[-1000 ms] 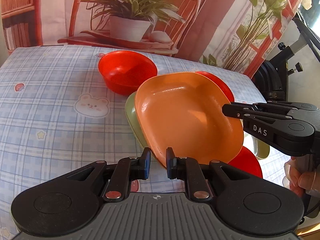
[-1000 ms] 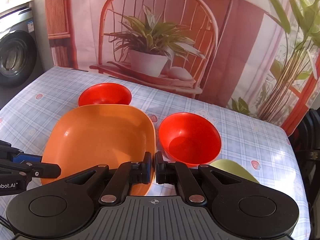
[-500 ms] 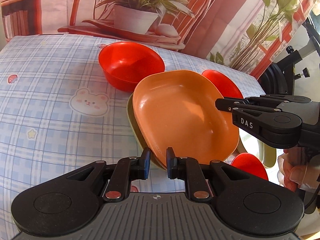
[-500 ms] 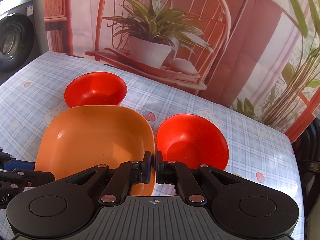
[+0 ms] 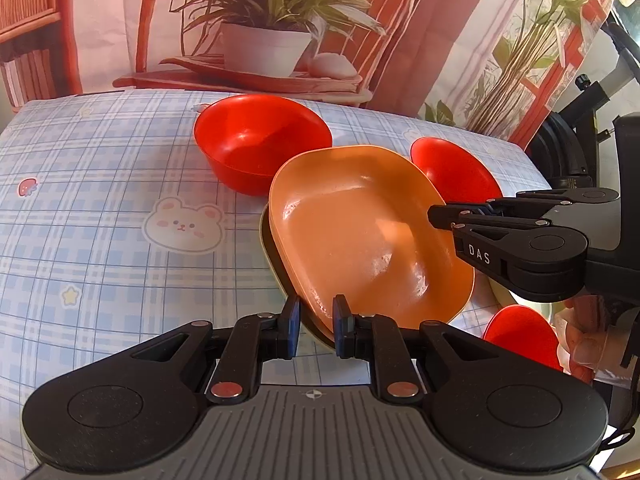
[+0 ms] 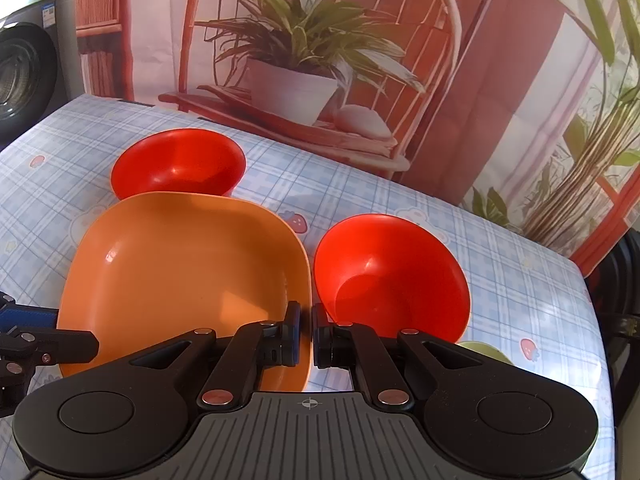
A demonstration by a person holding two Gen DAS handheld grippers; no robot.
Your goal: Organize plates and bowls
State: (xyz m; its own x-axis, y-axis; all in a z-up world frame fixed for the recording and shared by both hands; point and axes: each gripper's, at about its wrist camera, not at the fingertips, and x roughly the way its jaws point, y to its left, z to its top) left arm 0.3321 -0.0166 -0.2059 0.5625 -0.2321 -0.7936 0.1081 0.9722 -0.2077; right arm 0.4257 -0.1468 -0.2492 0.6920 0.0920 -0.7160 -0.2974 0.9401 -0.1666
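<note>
An orange square plate point(image 5: 368, 236) rests on a green plate whose edge point(image 5: 267, 248) shows beneath it. My left gripper point(image 5: 314, 330) is shut on the near edge of both stacked plates. My right gripper point(image 6: 306, 334) is shut on the orange plate's point(image 6: 184, 272) right rim and shows from the side in the left wrist view point(image 5: 440, 216). One red bowl point(image 5: 260, 148) stands behind the plates, a second point(image 6: 392, 280) to their right, and a third point(image 5: 520, 336) near the right hand.
The table has a blue checked cloth point(image 5: 100, 208) with bear prints. A pale green dish point(image 6: 484, 354) lies beside my right gripper. A printed backdrop of a chair and plant point(image 6: 296, 64) stands at the far edge. Black exercise equipment point(image 5: 568, 148) stands off the right side.
Both grippers have kept their hold on the plates. The stack has shifted slightly right and away from the left red bowl, and the green plate is more covered by the orange one.
</note>
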